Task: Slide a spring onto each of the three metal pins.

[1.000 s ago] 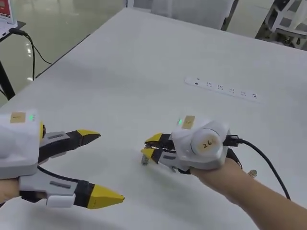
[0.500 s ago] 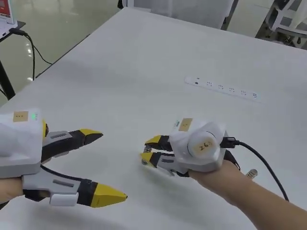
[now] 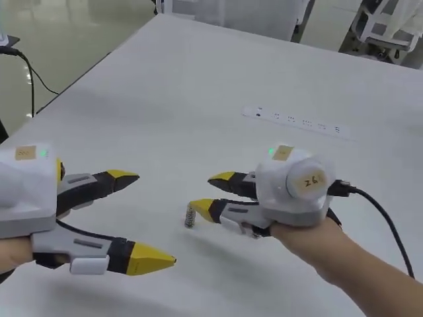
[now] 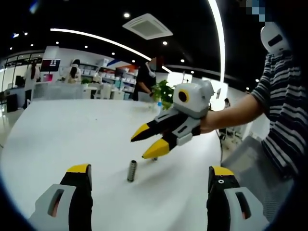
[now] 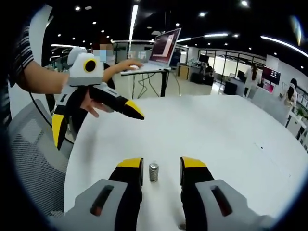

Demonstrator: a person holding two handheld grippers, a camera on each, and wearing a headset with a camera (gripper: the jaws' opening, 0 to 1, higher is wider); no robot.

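Since the spring [image 3: 190,216] stands mid-scene on the white table [image 3: 165,92], all places below are given vs. it.
Spring, form: one short grey coil, upright on the table; can't tell whether a pin sits inside.
R gripper [image 3: 210,193]: jaws apart w/ a moderate gap, clamped on nothing. In the head view its lower yellow tip is just beside the spring and its upper tip lies a bit beyond it.
R gripper view: spring [image 5: 153,172] sits between that gripper's own two tips, w/ a sliver of table showing on each side and no contact seen.
L gripper [image 3: 142,219]: jaws wide apart, empty. It is well to the left of the spring, tips pointing toward it.
L gripper view: spring [image 4: 132,171] is low in frame, ahead of the open jaws and nearer the left-hand one. R gripper [image 4: 144,146] hangs just above and behind the spring, tips angled down at it.
L gripper in the R gripper view [image 5: 98,126]: beyond the spring, up and to the left, jaws spread.
Pwr strip [image 3: 291,122]: white, flat on the table, well beyond the spring and off to the right.
Cable [image 3: 380,214]: black, leaves the back of the R gripper on the side away from the spring.
Laptop [image 5: 163,45]: open on a desk far beyond the spring, past the table's far edge.
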